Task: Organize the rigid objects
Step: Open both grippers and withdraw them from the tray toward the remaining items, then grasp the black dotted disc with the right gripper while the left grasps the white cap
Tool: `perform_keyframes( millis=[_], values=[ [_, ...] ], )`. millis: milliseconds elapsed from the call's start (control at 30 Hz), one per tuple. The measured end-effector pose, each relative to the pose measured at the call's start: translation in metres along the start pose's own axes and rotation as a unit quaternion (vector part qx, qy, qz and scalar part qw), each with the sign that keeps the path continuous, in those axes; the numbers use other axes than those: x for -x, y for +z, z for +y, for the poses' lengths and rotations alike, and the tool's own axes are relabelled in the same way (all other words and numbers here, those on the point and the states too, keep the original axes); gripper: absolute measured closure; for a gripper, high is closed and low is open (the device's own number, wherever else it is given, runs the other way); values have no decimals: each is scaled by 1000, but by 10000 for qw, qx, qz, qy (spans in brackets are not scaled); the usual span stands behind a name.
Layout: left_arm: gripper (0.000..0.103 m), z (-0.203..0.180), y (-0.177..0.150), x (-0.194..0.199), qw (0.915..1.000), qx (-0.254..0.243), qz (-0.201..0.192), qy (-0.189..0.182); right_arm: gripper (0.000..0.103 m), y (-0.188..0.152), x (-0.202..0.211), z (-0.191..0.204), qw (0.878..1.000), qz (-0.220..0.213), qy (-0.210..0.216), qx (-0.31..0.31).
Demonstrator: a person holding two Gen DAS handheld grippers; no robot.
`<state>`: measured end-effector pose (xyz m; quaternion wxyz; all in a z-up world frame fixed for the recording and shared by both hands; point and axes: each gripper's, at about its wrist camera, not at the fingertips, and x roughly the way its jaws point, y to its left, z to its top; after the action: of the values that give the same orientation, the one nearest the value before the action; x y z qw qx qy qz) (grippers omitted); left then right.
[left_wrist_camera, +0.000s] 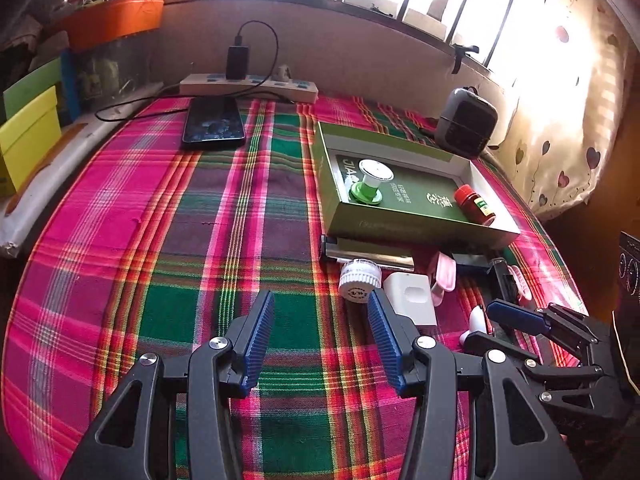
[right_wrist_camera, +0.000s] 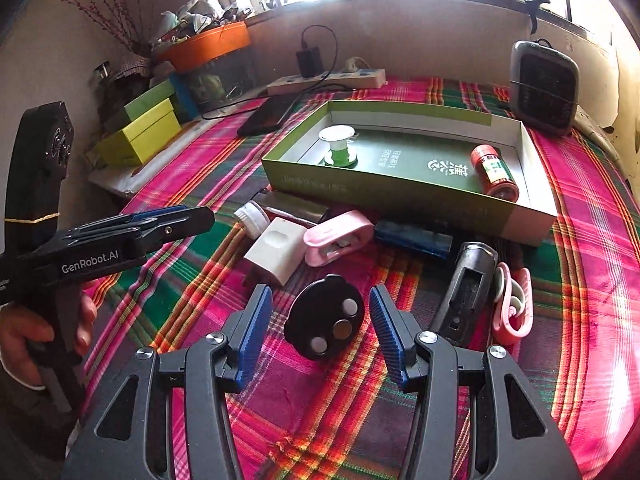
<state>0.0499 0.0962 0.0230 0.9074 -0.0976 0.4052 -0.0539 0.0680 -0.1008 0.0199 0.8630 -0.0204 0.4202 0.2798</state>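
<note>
Plaid cloth point(right_wrist_camera: 580, 240): green box point(right_wrist_camera: 400, 196) with spool point(right_wrist_camera: 338, 144), red bottle point(right_wrist_camera: 494, 170)

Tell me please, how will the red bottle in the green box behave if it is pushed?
The red bottle lies on its side in the green box, so it would probably roll. Its round, smooth-looking body may slip between pads. It seems small, so likely light.

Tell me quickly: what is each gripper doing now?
Left gripper: open, holding nothing.
Right gripper: open, black round remote between its fingers, not gripped.
</note>
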Motion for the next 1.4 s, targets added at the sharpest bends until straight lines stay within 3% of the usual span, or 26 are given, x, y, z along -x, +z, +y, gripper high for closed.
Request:
perform_keyframes(
  millis=[333,567,967,1400],
  values=[
    [55,0,-3,-8,9999,-12,121,-104,52,-3,-14,7,9985,226,-421,277],
    [55,-3,-1,-13,9996,-71,178,-194,52,-5,-15,5,9983,266,-463,252],
    [55,-16,7,-29,9990,-256,293,-207,73,-6,-10,-4,9987,213,-444,105],
    [55,-17,16,-43,9990,-285,329,-94,75,-6,-5,-7,9992,138,-346,119]
  ],
)
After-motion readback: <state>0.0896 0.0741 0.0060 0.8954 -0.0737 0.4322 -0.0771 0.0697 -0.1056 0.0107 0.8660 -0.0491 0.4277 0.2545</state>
